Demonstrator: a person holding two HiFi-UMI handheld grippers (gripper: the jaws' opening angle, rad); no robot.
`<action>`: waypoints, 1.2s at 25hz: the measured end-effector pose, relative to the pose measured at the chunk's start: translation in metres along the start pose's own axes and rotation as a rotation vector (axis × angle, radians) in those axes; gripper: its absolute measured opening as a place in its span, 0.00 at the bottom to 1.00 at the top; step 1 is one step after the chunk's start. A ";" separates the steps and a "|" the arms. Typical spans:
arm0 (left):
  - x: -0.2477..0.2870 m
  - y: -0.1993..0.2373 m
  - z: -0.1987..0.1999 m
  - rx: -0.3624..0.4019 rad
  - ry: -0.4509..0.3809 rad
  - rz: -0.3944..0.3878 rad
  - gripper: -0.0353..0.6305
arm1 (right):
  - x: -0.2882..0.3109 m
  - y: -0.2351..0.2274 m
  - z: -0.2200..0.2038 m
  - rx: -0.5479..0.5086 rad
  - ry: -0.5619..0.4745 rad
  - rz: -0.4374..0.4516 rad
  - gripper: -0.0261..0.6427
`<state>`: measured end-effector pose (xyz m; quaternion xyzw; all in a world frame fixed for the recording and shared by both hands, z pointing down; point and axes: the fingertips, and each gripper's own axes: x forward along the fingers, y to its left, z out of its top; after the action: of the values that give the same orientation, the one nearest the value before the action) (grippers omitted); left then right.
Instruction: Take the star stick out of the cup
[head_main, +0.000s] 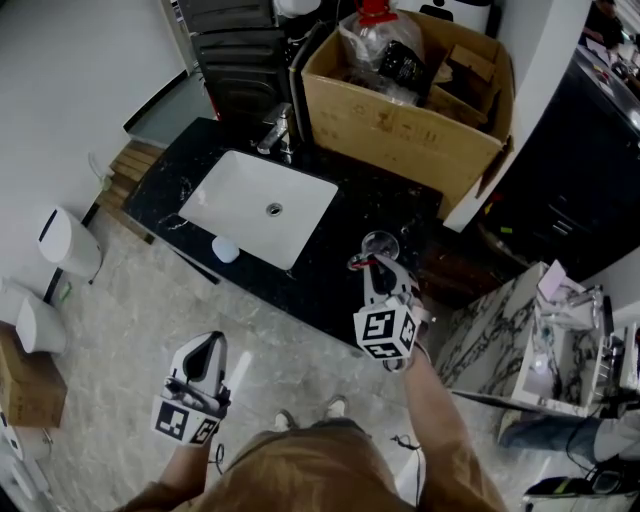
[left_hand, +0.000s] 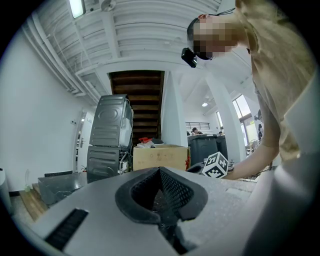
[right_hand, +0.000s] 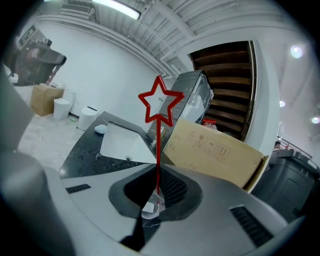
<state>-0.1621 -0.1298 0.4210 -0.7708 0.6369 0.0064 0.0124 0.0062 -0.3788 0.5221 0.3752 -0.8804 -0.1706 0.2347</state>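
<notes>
1. The right gripper (right_hand: 157, 189) is pinched shut on the thin red shaft of the star stick (right_hand: 160, 106). The stick stands upright in a clear plastic cup (head_main: 380, 243) on the black marble counter (head_main: 330, 272), to the right of the white sink (head_main: 250, 205) and in front of a cardboard box (head_main: 400, 130).

2. The left gripper (left_hand: 160, 197) hangs low and well away from the counter, its jaws pressed together on nothing. Nothing steadies the cup.

3. The likeliest upset is that the cup looks light, so any drag of the stick against its wall or rim could lift it with the stick or tip it over.

4. A slanted pull would make this worse. The gripper points slightly downward, so a lift along its own line rather than straight up would lever the stick against the rim.

5. The shaft is narrow and smooth, so it may slide or swivel between the pads, letting the star swing down.

6. The cup stands near the counter's front edge, so a toppled cup could roll off.
</notes>
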 end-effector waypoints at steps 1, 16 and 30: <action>0.000 -0.001 0.000 -0.001 0.001 -0.002 0.06 | -0.002 -0.001 0.001 0.009 -0.003 -0.004 0.06; 0.010 -0.013 0.002 -0.008 -0.021 -0.065 0.06 | -0.025 -0.018 0.026 0.055 -0.054 -0.049 0.06; 0.008 -0.014 0.004 -0.014 -0.037 -0.116 0.06 | -0.046 -0.019 0.043 0.055 -0.071 -0.087 0.06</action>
<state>-0.1471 -0.1353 0.4167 -0.8063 0.5907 0.0245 0.0192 0.0223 -0.3521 0.4640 0.4130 -0.8755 -0.1693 0.1851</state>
